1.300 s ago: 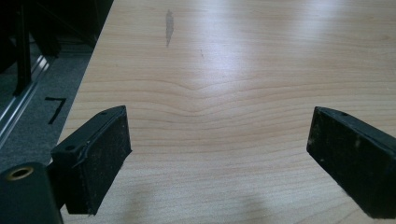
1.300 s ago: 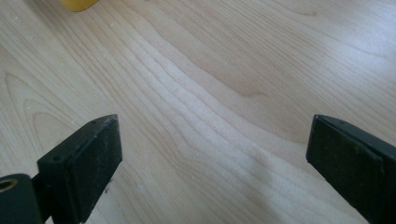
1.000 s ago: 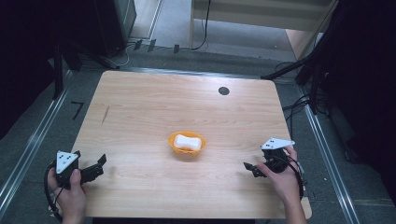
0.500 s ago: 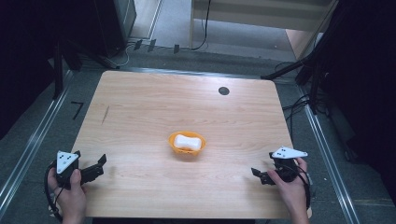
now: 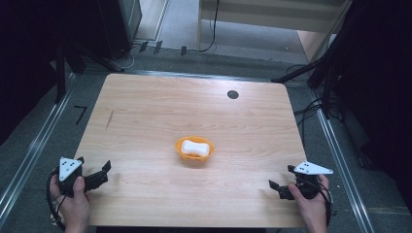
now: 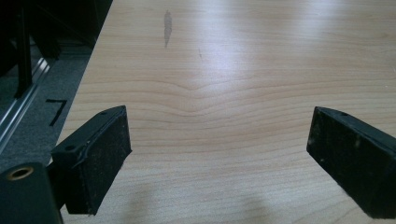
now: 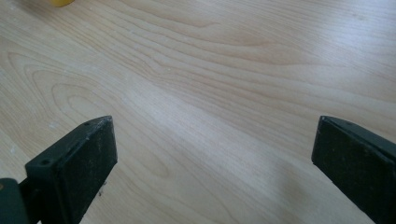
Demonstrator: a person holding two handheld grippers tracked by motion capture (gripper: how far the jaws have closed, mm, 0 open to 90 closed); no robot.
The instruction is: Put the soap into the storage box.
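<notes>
left claw (image 5: 99,175) spread, empty | right claw (image 5: 282,187) spread | bowl (image 5: 194,149) contents (white lump) unclear

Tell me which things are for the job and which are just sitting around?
Likely for the job (none is stated): orange bowl, white block inside it, left gripper, right gripper, both open.

Just there: table, black disc, floor cables.

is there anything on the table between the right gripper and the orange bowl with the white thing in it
Nothing visible. Bare wooden table lies between the right gripper, at the near right corner with jaws open, and the small orange bowl holding a white block at the table's middle.
</notes>
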